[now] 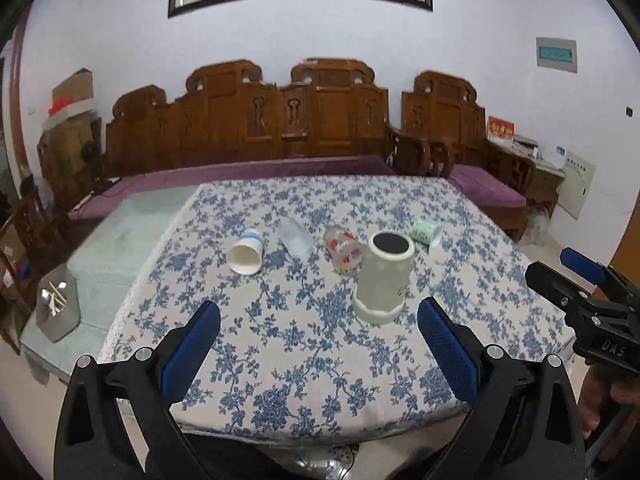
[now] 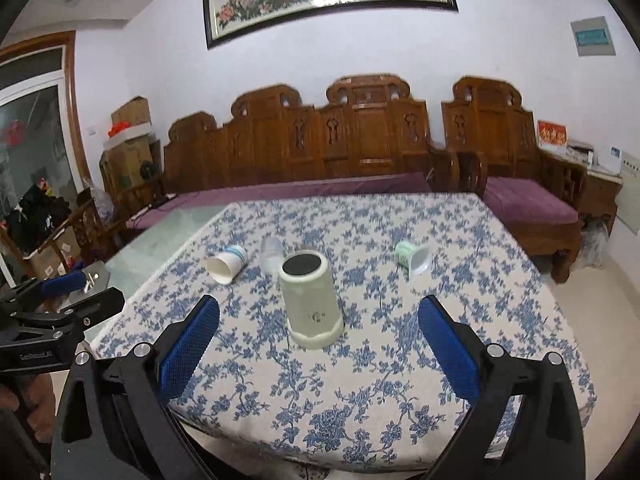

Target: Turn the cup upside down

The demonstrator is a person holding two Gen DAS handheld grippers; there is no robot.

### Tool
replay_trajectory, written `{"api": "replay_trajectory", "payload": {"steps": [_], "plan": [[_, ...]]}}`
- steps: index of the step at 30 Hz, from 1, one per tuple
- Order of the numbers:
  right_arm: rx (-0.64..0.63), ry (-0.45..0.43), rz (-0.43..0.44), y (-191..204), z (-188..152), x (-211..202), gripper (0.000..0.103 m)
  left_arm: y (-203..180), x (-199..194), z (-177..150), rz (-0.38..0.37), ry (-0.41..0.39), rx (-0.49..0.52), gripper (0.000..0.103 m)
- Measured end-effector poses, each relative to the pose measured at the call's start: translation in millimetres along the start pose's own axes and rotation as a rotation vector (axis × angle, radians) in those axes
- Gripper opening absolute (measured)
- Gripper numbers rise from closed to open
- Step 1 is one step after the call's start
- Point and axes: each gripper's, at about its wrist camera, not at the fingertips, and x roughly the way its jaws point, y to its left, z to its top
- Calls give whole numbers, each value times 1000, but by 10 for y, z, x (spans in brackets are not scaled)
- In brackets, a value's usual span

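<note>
The pale green mug (image 2: 311, 299) already stands upside down, dark base up, near the front of the floral tablecloth (image 2: 400, 380); four smaller cups lie on their sides farther back, so the next flip probably means reaching past it. Both the left gripper (image 1: 319, 354) and right gripper (image 2: 319, 354) hover level at the near edge, blue pads spread wide and empty.

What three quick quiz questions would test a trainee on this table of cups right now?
1. True or false: the cream cup stands mouth-down on the tablecloth.
2. How many cups lie on their sides? A) two B) four
3. Fill in: both the left gripper and the right gripper are ____.

Key: 1 true; 2 B: white paper cup, clear cup, patterned glass, green cup; 3 open.
</note>
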Motion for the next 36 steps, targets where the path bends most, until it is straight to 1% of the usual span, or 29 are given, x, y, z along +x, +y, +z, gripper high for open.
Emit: {"api": "replay_trajectory", "payload": {"steps": [7,12,36], "plan": [[-3,-81,-12,43,50,-326,100,15,-321,24,19,-77,-14,95],[2,-104,-15,37,48,-431,100,4,-427,12,25,-106,-15,95],[9,-108,-14,-4,36,-465,100,-14,-437,-19,32,-116,-25,95]]}}
